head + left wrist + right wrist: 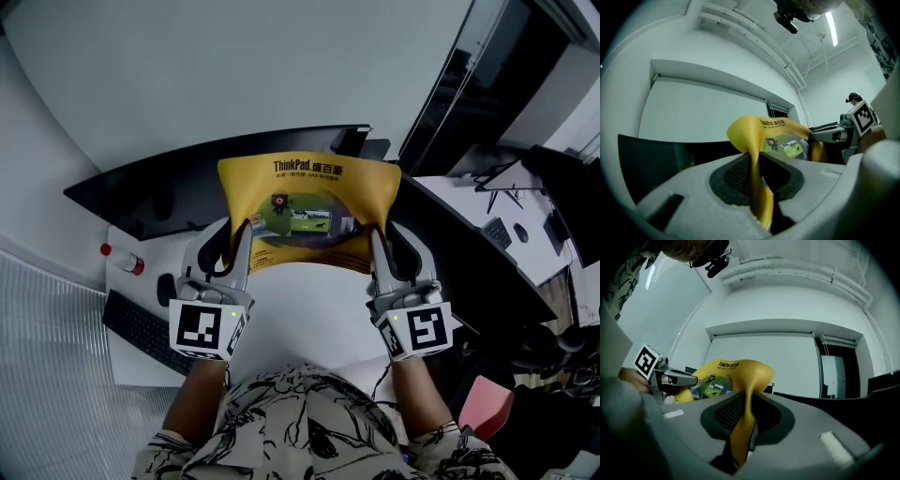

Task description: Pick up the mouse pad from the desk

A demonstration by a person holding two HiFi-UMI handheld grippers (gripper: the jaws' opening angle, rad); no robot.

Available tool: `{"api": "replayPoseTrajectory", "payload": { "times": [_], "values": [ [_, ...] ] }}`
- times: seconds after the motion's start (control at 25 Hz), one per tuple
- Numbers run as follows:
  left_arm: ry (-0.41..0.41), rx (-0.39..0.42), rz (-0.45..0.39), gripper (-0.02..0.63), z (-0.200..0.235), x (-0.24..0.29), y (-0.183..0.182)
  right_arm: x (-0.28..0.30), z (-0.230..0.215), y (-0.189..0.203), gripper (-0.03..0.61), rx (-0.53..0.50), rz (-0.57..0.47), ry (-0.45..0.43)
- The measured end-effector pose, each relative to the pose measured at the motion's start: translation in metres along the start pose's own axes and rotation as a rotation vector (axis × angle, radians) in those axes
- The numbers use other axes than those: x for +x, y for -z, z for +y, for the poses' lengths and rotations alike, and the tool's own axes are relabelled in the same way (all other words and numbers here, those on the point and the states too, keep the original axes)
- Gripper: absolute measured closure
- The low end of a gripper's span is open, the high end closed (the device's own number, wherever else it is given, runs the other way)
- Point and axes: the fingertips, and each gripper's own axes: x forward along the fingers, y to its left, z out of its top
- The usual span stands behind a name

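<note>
The yellow mouse pad (309, 202) with a printed picture hangs in the air above the white desk (309, 305), sagging between two grips. My left gripper (238, 232) is shut on its left edge, and my right gripper (378, 238) is shut on its right edge. In the left gripper view the pad (757, 183) runs as a thin yellow sheet between the dark pads (736, 173), with my right gripper (834, 136) across from it. The right gripper view shows the pad (743, 427) pinched the same way, and my left gripper (677, 378) at the far side.
A dark monitor (178, 192) stands behind the pad. A black keyboard (141, 328) lies at the desk's left, with a red-capped bottle (124, 261) beyond it. More dark desks and gear (516, 216) stand to the right.
</note>
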Motion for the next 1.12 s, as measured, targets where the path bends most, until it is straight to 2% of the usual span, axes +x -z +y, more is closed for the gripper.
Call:
{"api": "replayPoseTrajectory", "payload": {
  "times": [1.12],
  "values": [
    [0.003,-0.014,0.045,0.543,0.0003,0.0017,0.0044,-0.0007,0.0006,0.0004,0.505,0.017,0.034,0.017]
  ]
}}
